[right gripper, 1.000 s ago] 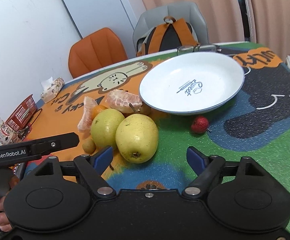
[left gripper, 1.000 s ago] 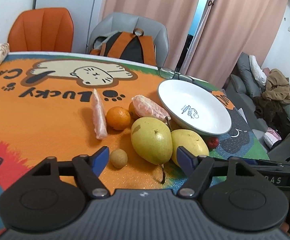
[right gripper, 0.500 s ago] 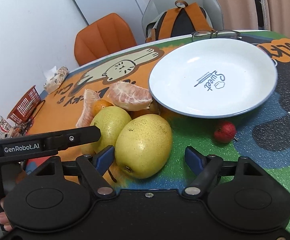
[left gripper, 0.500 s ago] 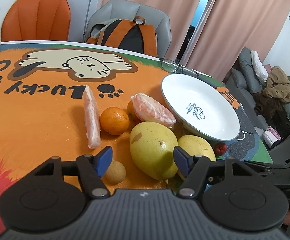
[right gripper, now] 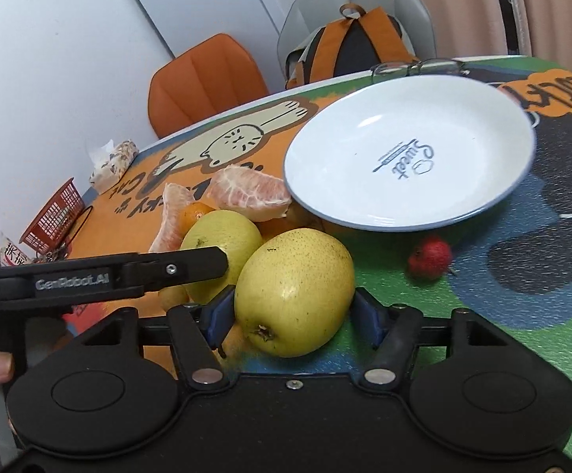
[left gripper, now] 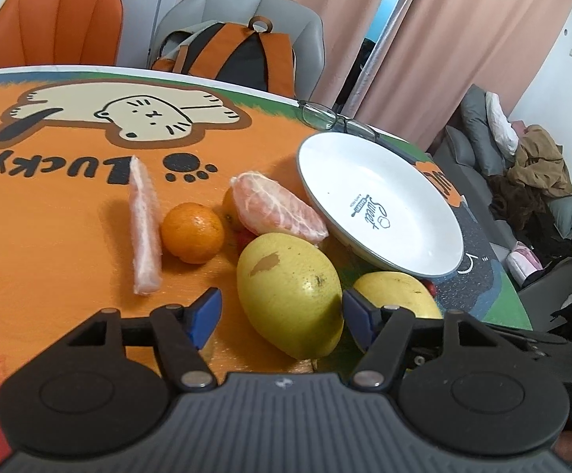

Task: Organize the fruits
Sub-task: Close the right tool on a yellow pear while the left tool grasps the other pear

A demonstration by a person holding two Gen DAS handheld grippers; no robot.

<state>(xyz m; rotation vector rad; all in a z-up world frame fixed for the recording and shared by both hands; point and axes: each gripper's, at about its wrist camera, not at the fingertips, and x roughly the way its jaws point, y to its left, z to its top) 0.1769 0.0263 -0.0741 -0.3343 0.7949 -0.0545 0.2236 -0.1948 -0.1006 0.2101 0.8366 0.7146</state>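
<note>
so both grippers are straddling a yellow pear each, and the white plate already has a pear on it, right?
Not quite: the white plate is empty in the right wrist view. Rest holds: the right gripper straddles one yellow pear, the left gripper the other pear.

glossy white plate [right gripper: 364,213], speckled matt pear [right gripper: 297,291], rough printed table cover [left gripper: 49,244].

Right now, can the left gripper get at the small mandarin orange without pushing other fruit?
Probably not directly. The left gripper has its open jaws around the big yellow pear, and the mandarin orange sits beyond, between that pear and the pomelo slice. It should back off first.
</note>
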